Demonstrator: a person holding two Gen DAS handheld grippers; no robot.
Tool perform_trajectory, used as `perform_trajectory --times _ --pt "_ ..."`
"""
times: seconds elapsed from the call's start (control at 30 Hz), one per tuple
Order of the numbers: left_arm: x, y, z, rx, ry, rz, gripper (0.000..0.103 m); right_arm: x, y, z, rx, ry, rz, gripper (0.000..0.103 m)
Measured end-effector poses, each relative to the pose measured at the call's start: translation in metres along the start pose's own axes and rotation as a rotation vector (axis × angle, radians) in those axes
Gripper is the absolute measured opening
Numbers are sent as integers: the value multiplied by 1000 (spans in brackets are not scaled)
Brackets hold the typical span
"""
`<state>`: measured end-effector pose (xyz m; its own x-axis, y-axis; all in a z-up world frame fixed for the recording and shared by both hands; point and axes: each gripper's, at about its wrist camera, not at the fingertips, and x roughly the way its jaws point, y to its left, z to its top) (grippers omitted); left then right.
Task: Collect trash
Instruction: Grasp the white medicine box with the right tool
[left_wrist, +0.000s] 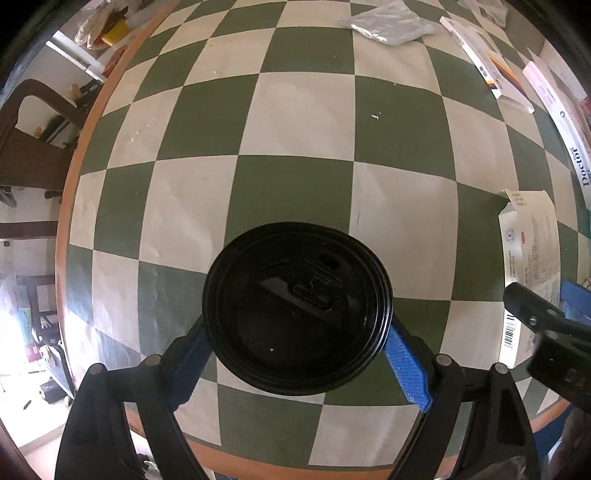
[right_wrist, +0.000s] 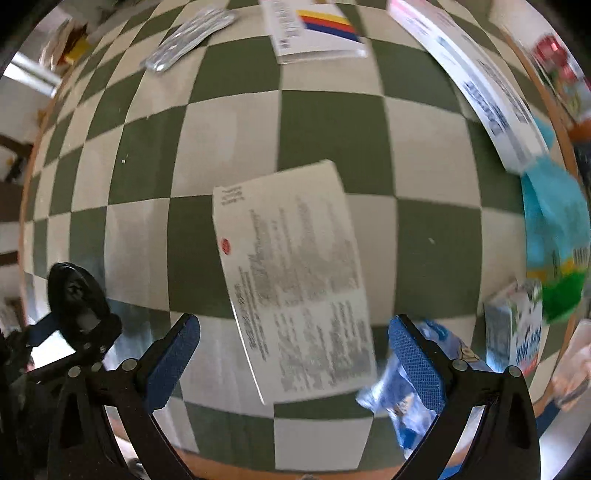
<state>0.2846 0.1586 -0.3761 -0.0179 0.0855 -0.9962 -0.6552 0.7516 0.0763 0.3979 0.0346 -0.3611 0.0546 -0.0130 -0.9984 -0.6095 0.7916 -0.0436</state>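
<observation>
Black cup lid (left_wrist: 297, 308) sits between the left gripper (left_wrist: 297, 356) fingers, near the table's (left_wrist: 303, 110) front rim; whether the pads grip its rim I cannot tell. Risk: the round edge slips out. White printed carton (right_wrist: 295, 273) lies flat beneath the right gripper (right_wrist: 295, 362), fingers spread, nothing pinched; a flat face could skid. Blue wrapper (right_wrist: 402, 406) crowds the right finger. Open checkered room lies ahead; boxes (right_wrist: 480, 77) line the right side.

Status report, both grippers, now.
Left gripper straddling black lidded cup, contact unclear. Right gripper open above white printed carton. Blue wrapper by right finger.
</observation>
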Motion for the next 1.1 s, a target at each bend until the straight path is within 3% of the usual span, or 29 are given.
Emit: perform_trajectory --times 0.13,0.23,0.4,0.47,0.5,0.6,0.63,0.7,0.77,0.9,0.93,0.97,1.03,1.1 --pt "-2 21 -4 -6 -6 -4 87 -5 9 1 -28 -32 -33 94" --pt "-5 31 -6 -18 -11 -7 87 -31 11 -4 -19 -135 -11 94" --pt "-14 33 -3 -37 -16 -4 87 -80 -4 -15 87 -259 223 94" --pt "-15 30 -5 -42 -17 -4 87 -70 2 -8 77 -217 211 94" --pt "-17 28 -7 -46 -18 -3 87 -54 4 -4 65 -154 162 94" --pt "-21 26 -4 -54 -24 -1 87 -12 -4 5 59 -16 131 96" --pt "-23 26 -3 -55 -27 1 87 -7 -2 6 22 -35 56 97" --pt "-22 27 -3 -56 -30 -2 87 2 2 5 -10 -11 46 94" --pt "-23 29 -3 -57 -33 -2 87 11 3 2 -3 22 63 87" --pt "-25 21 -2 -48 -39 1 87 9 10 -7 -9 -41 -25 66" --pt "-26 22 -3 -47 -42 1 87 7 8 -8 9 -59 -26 47" --pt "-28 22 -4 -46 -47 -3 87 5 5 -10 23 -66 -13 21" --pt "-32 21 -6 -46 -54 -7 87 3 -6 -13 88 -53 88 20" --pt "-38 20 -7 -45 -64 -13 87 1 -14 -16 126 -58 132 20"
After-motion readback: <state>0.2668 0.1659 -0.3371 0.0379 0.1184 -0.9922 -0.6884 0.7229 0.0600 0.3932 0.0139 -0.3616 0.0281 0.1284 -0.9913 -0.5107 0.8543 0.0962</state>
